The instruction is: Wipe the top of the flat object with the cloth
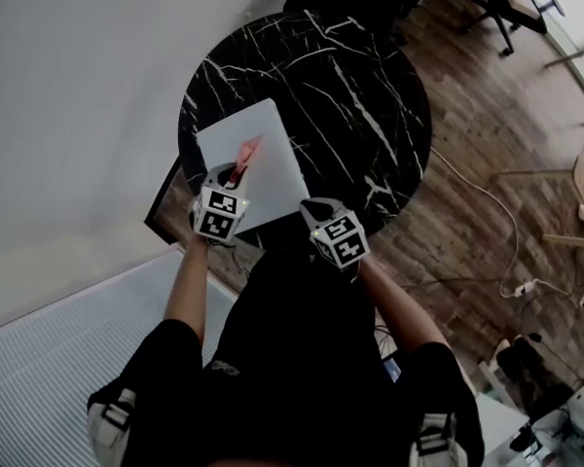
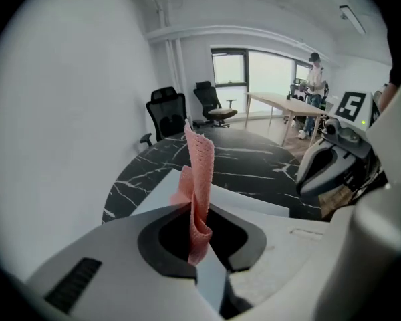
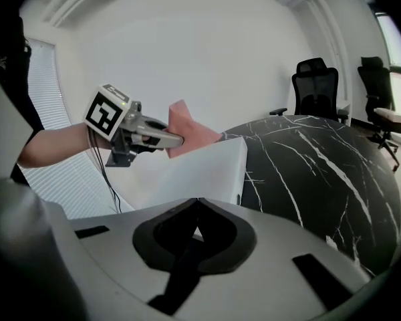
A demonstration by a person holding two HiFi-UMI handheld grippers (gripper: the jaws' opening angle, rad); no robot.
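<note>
Pink cloth (image 2: 199, 172) is pinched in the left gripper (image 2: 195, 211), whose jaws are clamped on its lower fold; the rest of the fabric stands up past the jaw tips in a loose strip. The left gripper is over the near part of the white flat object (image 1: 258, 159), with the cloth projecting above that object's top surface (contact between cloth and surface cannot be confirmed from any view). The flat object lies on the near-left portion of a round black marble table (image 1: 370, 95), its near edge at the table's rim.

The right gripper (image 3: 196, 204) has its jaws pressed together with nothing between them. It sits just beside the flat object's near-right corner and apart from the left gripper.

Noted beyond the table: two black office chairs (image 2: 167, 112) at its far side, wood-pattern floor (image 1: 487, 193), and a person (image 2: 315, 79) standing well back near the windows.
</note>
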